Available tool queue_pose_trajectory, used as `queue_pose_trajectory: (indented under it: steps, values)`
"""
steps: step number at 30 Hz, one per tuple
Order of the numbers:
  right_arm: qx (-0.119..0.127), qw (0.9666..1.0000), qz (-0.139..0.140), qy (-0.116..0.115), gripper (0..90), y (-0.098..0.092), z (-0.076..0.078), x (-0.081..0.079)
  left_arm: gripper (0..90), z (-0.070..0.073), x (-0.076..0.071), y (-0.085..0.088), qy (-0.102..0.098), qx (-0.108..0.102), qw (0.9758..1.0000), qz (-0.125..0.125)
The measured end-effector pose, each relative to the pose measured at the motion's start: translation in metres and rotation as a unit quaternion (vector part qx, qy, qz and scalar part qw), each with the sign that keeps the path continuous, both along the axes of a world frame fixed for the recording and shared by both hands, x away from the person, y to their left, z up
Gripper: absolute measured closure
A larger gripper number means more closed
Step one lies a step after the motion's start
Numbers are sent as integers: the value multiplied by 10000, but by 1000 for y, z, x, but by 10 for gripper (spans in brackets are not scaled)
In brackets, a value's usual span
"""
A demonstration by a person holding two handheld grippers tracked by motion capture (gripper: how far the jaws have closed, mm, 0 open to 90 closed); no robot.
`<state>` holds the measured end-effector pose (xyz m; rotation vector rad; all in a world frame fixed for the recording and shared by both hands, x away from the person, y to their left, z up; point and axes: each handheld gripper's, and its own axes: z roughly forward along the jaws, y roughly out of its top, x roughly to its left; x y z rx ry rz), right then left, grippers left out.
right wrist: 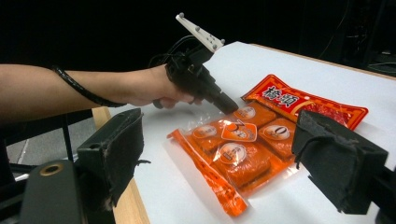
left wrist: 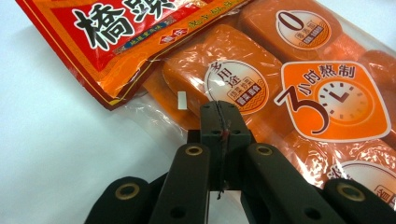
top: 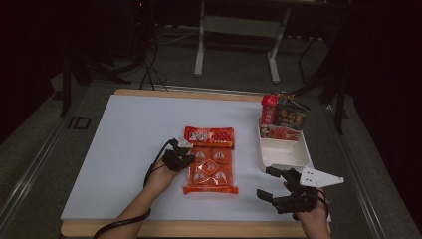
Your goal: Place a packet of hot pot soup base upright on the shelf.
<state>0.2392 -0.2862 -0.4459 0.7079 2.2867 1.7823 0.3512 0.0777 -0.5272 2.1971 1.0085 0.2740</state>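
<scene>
The orange pack (top: 210, 162) lies flat mid-desk (top: 124, 149). The left gripper (left wrist: 219, 114), jaws closed and empty, is pressed at its edge; the right gripper (top: 272, 185) is held open. Next, opening the left jaws for a pinch is judged necessary.

The orange packet (top: 210, 161) lies flat on the table, a clear-fronted bag with a red printed header and several orange blocks showing through. Its side edge sits right at the tips of the left gripper (top: 187, 160), whose jaws are closed together. It lies well apart from the right gripper (top: 268, 182), off to that gripper's left.
</scene>
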Motion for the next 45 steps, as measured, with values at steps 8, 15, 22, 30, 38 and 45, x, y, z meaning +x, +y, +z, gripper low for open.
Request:
queue_pose_trajectory:
  steps: [8, 15, 22, 30, 38, 45]
  values:
    - [-2, 10000, 7, 19, 165, 0, -1, 0, 900, -1, -1, -5, -11, -51, 10000, -74]
    - [-16, 10000, -19, 8, 165, -1, -1, 0, 900, 4, 6, -5, -99, -116, 9999, 70]
    - [19, 10000, -25, 18, 165, -3, -1, 1, 900, 11, 24, -7, -137, -148, 9994, 282]
    - [2, 10000, -3, 10, 165, -3, -2, 0, 900, 8, 42, -19, -166, -19, 9995, 263]
    - [0, 10000, 20, 35, 165, -3, -4, 0, 900, 5, 58, -29, -100, 139, 9996, 207]
    - [36, 10000, 20, 40, 165, -4, -3, 1, 900, 5, 65, -34, -4, 235, 9997, 82]
